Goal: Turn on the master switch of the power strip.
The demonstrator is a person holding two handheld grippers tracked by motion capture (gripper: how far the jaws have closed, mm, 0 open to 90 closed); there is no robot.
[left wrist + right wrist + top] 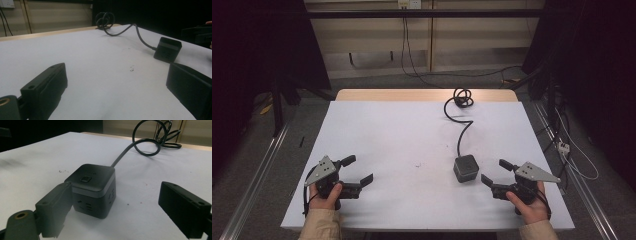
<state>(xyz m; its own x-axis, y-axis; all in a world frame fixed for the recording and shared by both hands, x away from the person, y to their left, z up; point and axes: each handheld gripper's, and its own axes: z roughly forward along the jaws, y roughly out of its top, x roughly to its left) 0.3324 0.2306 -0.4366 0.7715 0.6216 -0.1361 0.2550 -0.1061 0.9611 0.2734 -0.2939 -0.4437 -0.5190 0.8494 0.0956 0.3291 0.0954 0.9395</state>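
Just right of centre in the high view sits the dark socket cube (465,168), its cord (458,131) curling toward the upper edge. Beside it the right gripper (496,172) gapes wide, empty; lower left, the left gripper (358,169) likewise.

Socket cube (465,168) on table (382,130), just left of right claw (498,172)

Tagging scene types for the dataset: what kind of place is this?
Probably a lab or data-collection bay, not a home: a white table ringed by dark curtains, metal floor rails, and a lone cube power strip with its coiled cable between hand-held tongs.
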